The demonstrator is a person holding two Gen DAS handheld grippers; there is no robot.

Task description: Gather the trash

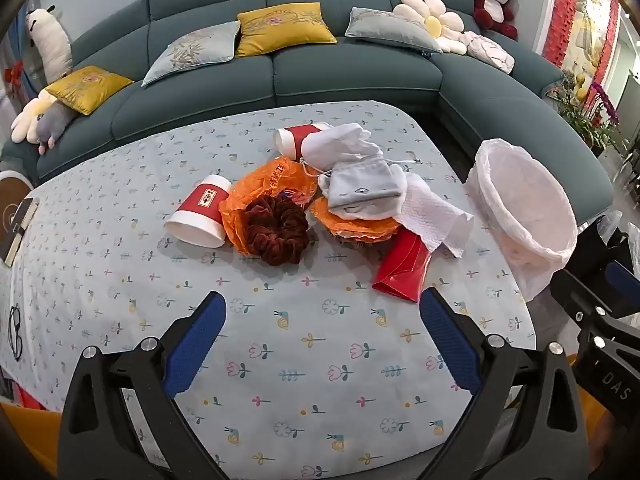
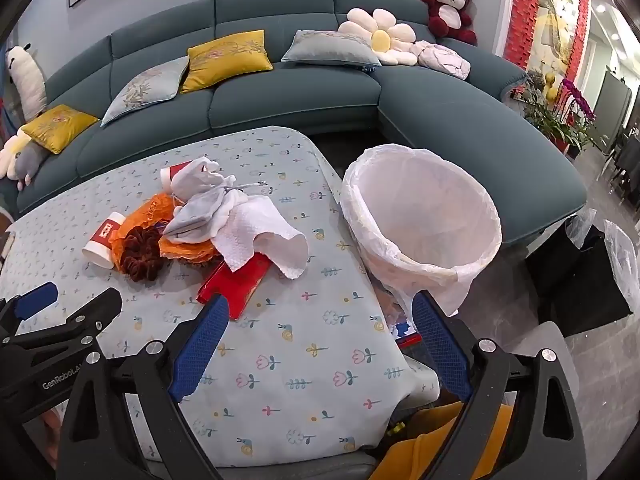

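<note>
Fingers (image 1: 450, 344) apart on both grippers, over table (image 1: 320, 380) w/ trash pile (image 1: 320, 200).

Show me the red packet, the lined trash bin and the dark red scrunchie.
red packet (image 1: 402, 268), left wrist view, middle of its glossy face.
lined trash bin (image 2: 432, 268), right wrist view, near rim.
dark red scrunchie (image 1: 276, 229), left wrist view, velvet ruffles.

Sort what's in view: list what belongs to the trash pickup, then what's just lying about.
For the job: two paper cups, orange plastic bag, paper towel, red packet, lined bin, both open grippers.

Lying about: glasses, sofa cushions, plush bear. Scrunchie and grey pouch: unclear.
</note>
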